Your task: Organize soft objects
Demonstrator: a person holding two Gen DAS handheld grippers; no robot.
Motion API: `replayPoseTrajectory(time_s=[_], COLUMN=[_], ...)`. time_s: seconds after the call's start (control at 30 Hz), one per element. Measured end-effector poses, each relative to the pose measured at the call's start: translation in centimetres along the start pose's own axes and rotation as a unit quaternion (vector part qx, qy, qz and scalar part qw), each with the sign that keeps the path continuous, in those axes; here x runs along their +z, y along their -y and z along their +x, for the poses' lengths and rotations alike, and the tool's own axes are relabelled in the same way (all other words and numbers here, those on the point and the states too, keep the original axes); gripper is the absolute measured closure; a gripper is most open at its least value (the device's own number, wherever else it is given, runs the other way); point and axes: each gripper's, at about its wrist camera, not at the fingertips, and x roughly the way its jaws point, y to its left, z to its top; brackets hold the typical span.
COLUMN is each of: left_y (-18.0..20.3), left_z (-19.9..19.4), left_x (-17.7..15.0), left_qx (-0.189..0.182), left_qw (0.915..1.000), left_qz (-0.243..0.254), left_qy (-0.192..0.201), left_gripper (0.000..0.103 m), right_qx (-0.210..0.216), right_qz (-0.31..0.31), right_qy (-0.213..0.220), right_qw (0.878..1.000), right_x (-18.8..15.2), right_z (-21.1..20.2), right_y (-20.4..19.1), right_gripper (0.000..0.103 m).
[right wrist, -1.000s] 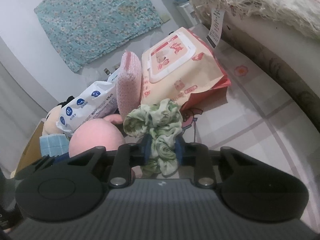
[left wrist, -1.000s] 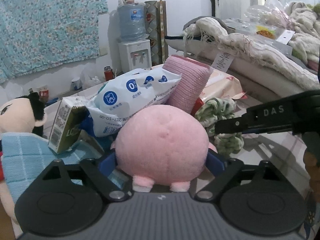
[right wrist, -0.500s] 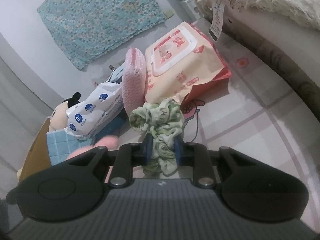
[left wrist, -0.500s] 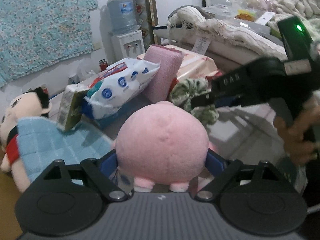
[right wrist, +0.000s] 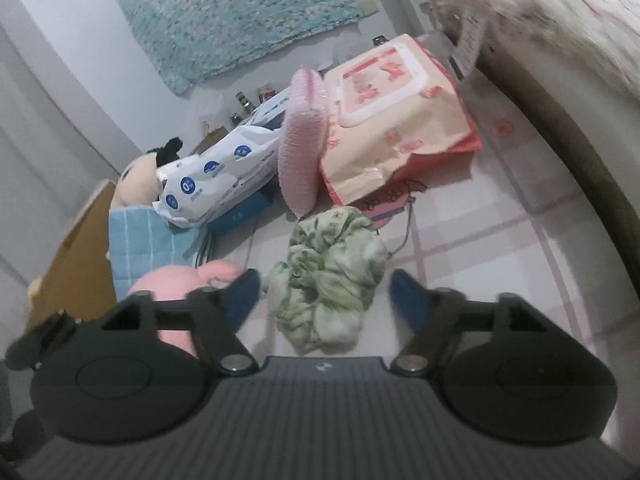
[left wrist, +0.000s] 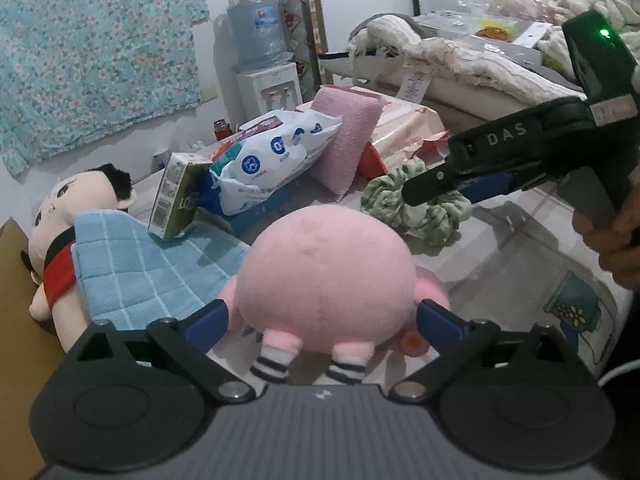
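A round pink plush (left wrist: 324,264) sits on the tiled table between the blue pads of my left gripper (left wrist: 322,316). Those jaws are opening, the pads stand just off the plush's sides, and its striped feet point toward me. My right gripper (right wrist: 324,284) is opening too. A green scrunchie (right wrist: 332,280) lies loose on the table between its fingers, touching neither pad. In the left wrist view the scrunchie (left wrist: 416,216) lies right of the plush, under the right gripper (left wrist: 440,188), which a hand (left wrist: 612,236) holds.
Behind the plush lie a blue towel (left wrist: 140,264) over a doll (left wrist: 68,208), a green carton (left wrist: 176,196), a white and blue bag (left wrist: 272,160), a pink pad (left wrist: 344,140) and a wipes pack (right wrist: 392,120). A cardboard box (left wrist: 12,280) stands left, a bed (left wrist: 460,68) right.
My right gripper has gone from shut on the green scrunchie to open, and the scrunchie now lies free. My left jaws have spread wider around the pink plush, and that hand has drawn back.
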Motion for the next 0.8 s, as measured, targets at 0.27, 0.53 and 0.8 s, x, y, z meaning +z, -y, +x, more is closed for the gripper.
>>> replayPoseTrajectory(time_s=[0.27,0.53,0.8], left_y=[-0.8,-1.9,-1.8], left_z=[1.8,3.2,2.6], left_x=[0.4,0.2,0.1], left_qx=[-0.016,-0.046,-0.038], left_qw=[0.9986,0.9930,0.9938], left_qz=[-0.048,-0.108,-0.104], left_qy=[-0.015,-0.017,-0.011], left_gripper=[0.000,0.016,0.024], right_qx=[-0.035,-0.031,-0.035], right_qz=[-0.063,-0.043,-0.025], right_qy=[0.013,0.014,0.027], right_qw=[0.997,0.998,0.999], right_x=[-0.1,-0.2,-0.2], right_z=[1.2,1.2,0.9], right_y=[-1.6,-0.7,-0.4], right_gripper=[0.053,0.080,0.081])
